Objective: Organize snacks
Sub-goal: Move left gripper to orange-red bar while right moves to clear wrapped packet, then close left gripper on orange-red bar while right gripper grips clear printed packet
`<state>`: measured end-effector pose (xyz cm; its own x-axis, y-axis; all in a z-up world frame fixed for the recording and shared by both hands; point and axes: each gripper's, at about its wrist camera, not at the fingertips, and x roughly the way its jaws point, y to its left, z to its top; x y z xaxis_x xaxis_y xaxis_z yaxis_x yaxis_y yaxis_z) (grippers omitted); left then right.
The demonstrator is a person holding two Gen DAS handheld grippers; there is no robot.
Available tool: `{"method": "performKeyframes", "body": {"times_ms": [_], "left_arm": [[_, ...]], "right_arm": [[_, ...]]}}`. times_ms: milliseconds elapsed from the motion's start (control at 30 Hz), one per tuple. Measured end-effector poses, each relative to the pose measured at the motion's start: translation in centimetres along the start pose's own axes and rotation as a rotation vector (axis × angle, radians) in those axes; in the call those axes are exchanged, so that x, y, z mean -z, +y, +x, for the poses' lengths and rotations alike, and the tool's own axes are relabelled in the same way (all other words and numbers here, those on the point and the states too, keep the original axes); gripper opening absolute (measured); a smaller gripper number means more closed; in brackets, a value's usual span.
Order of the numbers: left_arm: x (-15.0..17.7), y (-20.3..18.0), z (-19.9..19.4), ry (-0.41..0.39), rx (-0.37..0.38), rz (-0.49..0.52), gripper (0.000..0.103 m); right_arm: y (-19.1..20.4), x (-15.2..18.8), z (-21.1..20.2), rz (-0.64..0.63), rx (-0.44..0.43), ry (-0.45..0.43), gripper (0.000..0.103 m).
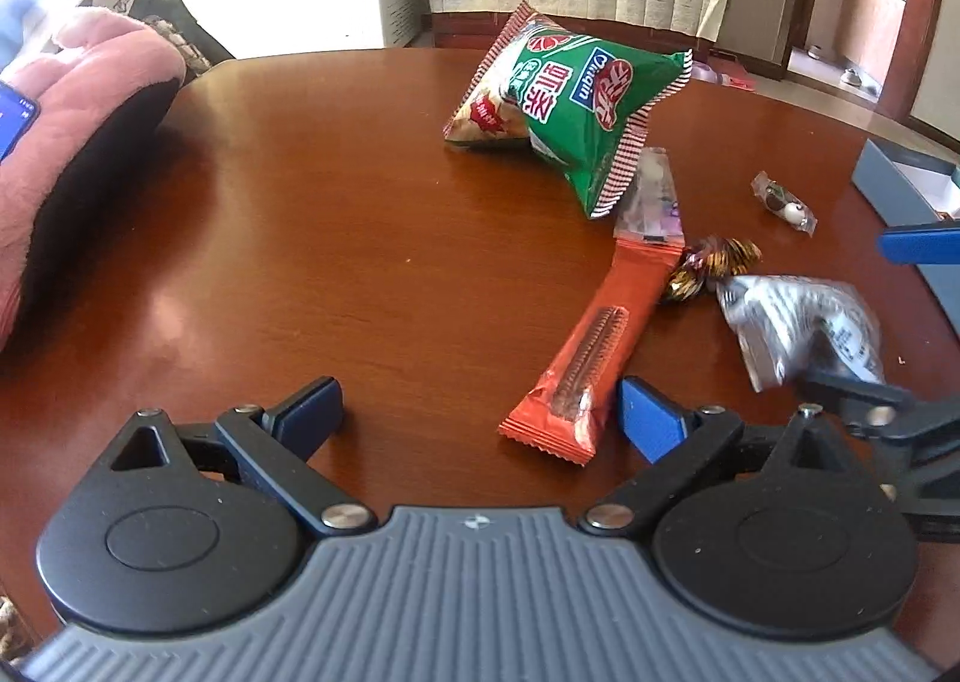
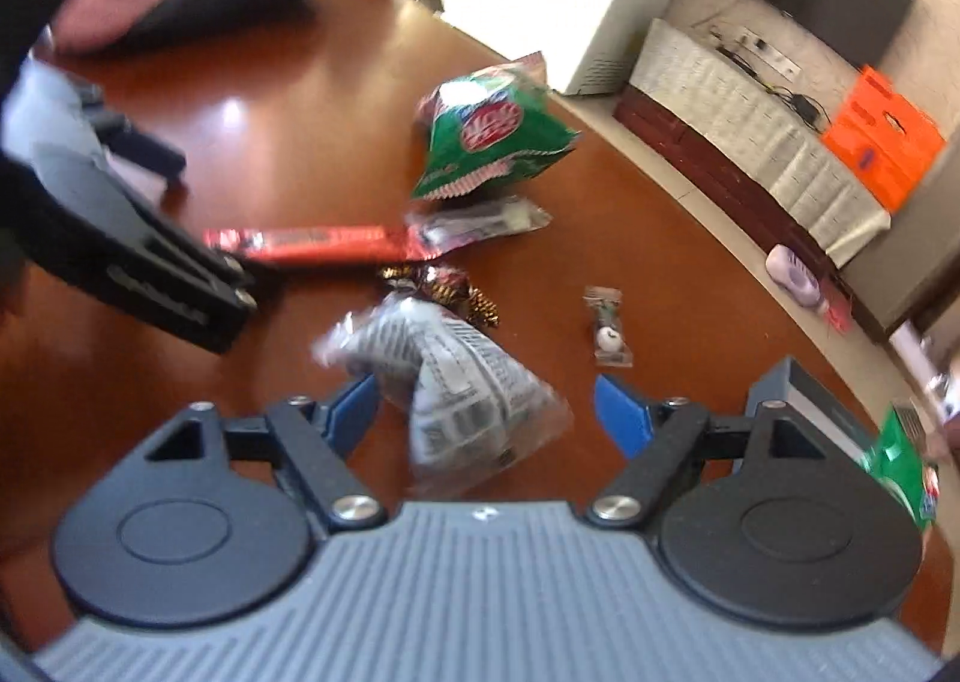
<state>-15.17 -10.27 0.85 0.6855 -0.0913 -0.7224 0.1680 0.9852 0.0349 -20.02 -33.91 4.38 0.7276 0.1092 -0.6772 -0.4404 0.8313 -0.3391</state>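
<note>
A green chip bag [image 1: 564,111] edged in red-and-white stripes is lying ahead of the left gripper's blue pads [image 1: 651,418], an orange-red wafer packet [image 1: 591,346] nearer, on the glossy reddish-brown table [image 1: 336,238].

Puffy green snack bag [image 1: 564,105] farthest back; long orange-red wafer packet [image 1: 591,358] lying diagonally before it; gold-wrapped candies [image 1: 714,265], crumpled silver-grey pouch [image 1: 792,322], small clear-wrapped sweet [image 1: 783,200] nearby.

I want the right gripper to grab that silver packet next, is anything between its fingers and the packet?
Nothing visible. The right gripper is open with the silver packet already lying between its fingers; the gold-wrapped candies sit beyond it.
</note>
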Motion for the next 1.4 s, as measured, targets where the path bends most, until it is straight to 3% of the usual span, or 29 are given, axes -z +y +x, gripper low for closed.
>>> {"method": "performKeyframes", "body": {"times_ms": [133,200,267,333,400,467,533,667,833,1100,1400], "left_arm": [[-0.7,-0.7,0.6,-0.005,0.042,0.061,0.1],[-1.1,-1.0,0.8,-0.007,0.066,0.089,0.098],[-1.5,-0.8,1.3,0.003,0.105,0.087,0.094],[-1.7,-1.0,1.4,-0.009,0.123,0.105,0.089],[-1.7,-1.4,1.1,-0.022,0.145,0.123,0.075],[-1.7,-2.1,0.7,-0.032,0.17,0.149,0.046],[-1.4,-2.7,0.4,-0.04,0.177,0.161,0.027],[-1.1,-3.4,-0.1,-0.042,0.152,0.167,0.025],[-0.9,-2.6,-1.5,-0.042,0.176,0.102,0.025],[-1.4,-4.2,-5.7,-0.127,0.203,0.175,0.025],[-0.4,-3.4,-5.3,-0.069,0.179,0.124,0.025]], "right_arm": [[-0.6,0.0,1.1,0.072,-0.097,-0.007,0.081],[-0.4,-0.1,1.3,0.076,-0.104,-0.013,0.08],[-1.3,0.0,1.5,0.146,-0.157,0.009,0.075],[-1.9,-0.1,1.4,0.17,-0.147,0.032,0.062],[-2.2,0.2,0.9,0.199,-0.14,0.046,0.061],[-2.7,0.6,0.5,0.247,-0.145,0.053,0.06],[-2.9,1.0,-0.1,0.29,-0.148,0.056,0.057],[-2.3,1.6,-1.1,0.318,-0.14,0.067,0.056],[-2.1,1.9,-2.1,0.353,-0.154,0.054,0.053],[-0.9,3.1,-4.2,0.372,-0.148,0.038,0.049],[-0.9,4.7,-6.2,0.38,-0.136,0.039,0.047]]}}
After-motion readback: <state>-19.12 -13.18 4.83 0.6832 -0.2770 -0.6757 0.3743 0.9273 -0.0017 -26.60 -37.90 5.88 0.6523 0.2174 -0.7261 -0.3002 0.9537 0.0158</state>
